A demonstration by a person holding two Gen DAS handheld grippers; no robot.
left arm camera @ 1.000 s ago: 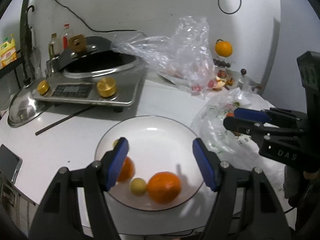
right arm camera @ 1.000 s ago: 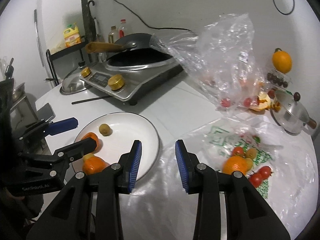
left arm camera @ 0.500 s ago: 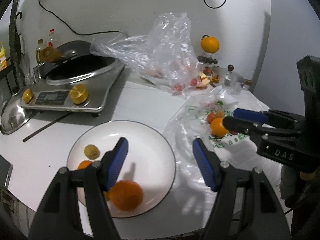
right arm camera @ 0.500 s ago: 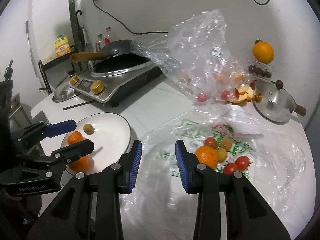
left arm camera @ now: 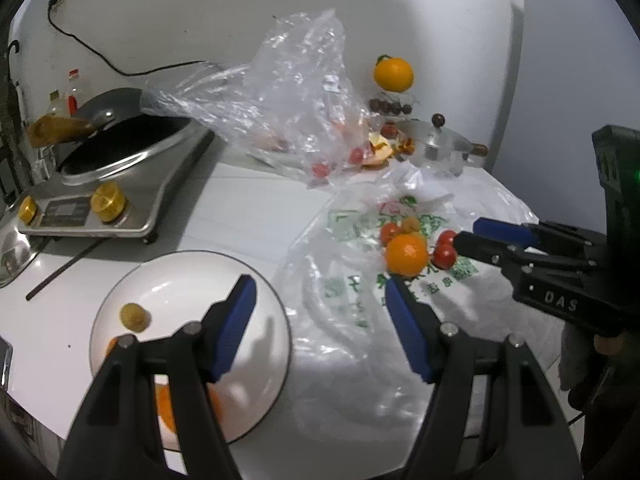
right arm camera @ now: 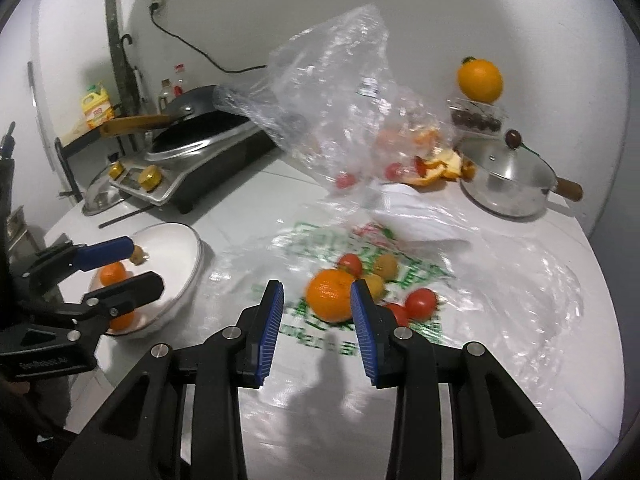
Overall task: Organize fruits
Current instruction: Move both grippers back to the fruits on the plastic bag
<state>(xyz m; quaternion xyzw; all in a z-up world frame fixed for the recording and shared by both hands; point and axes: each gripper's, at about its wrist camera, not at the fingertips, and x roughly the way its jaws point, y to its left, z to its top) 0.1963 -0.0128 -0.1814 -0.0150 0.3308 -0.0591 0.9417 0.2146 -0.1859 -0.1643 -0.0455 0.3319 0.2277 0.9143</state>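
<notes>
Right wrist view: the white table [right arm camera: 248, 196] carries, going down in size, a flattened printed plastic bag [right arm camera: 400, 280] with loose fruit on it, a white plate [right arm camera: 188, 248] at its left edge, and then the fruit itself. On the bag lie an orange [right arm camera: 331, 295], a few tomatoes [right arm camera: 420, 303] beside it, and some small yellow-green fruits [right arm camera: 386, 266] just behind. The plate already holds an orange or two and a small yellowish fruit [left arm camera: 135, 316], so by my reading the sorting is part done and the step in hand is the reach for the next piece.

The right gripper [right arm camera: 317, 306] has its fingers set fairly narrow and empty; the orange shows in the gap between them but lies beyond the tips, untouched. The left gripper [left arm camera: 320, 304] hovers with its fingers wide and empty, one over the plate's rim and the other over the bag.

The next move probably calls for the right fingers to spread wider than the orange, come down around its middle and close gently, since the round fruit could roll on the slick plastic and nudge the tomatoes touching it.
</notes>
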